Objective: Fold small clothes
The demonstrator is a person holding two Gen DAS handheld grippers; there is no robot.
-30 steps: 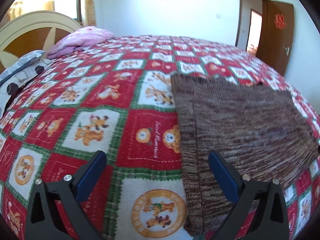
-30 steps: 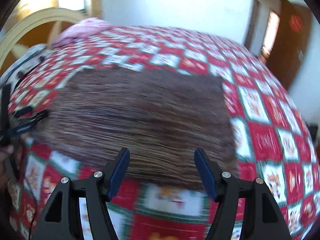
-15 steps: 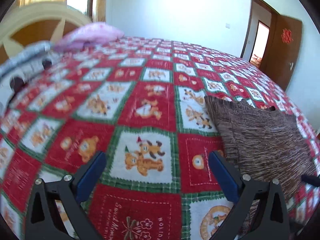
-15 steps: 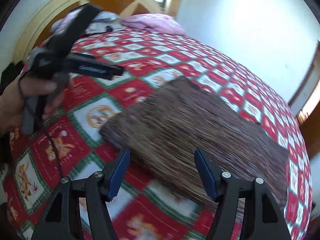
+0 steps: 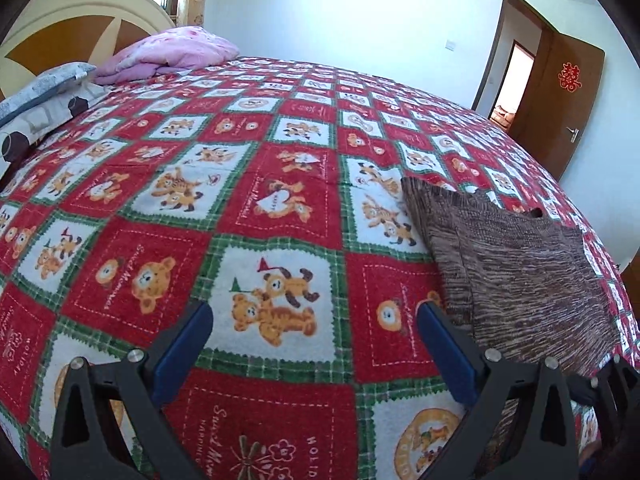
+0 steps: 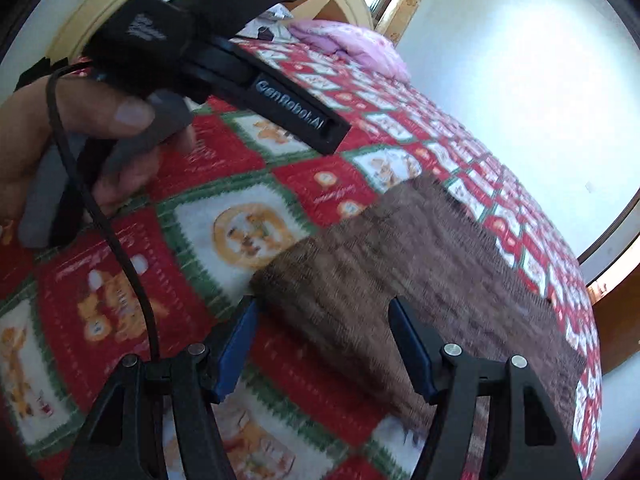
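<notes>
A brown knitted garment [image 5: 516, 268] lies folded flat on the red bear-patterned bedspread [image 5: 240, 200], at the right of the left wrist view. My left gripper [image 5: 316, 316] hangs open over bare bedspread just left of it, nothing between its blue pads. In the right wrist view the same garment [image 6: 420, 272] spreads ahead, and my right gripper [image 6: 322, 312] stands open over its near corner, holding nothing. The left gripper's black body [image 6: 224, 52], held by a hand [image 6: 80, 136], fills the upper left of that view.
A pink quilt [image 5: 168, 54] and a grey patterned pillow [image 5: 40, 96] lie by the headboard [image 5: 80, 24] at the far left. A brown door [image 5: 560, 96] stands open at the far right. A black cable [image 6: 100, 208] trails from the left gripper.
The left gripper slid left off the garment, onto bare bedspread. The right gripper rolled and swung to the garment's near-left corner, bringing the hand with the left gripper into close view.
</notes>
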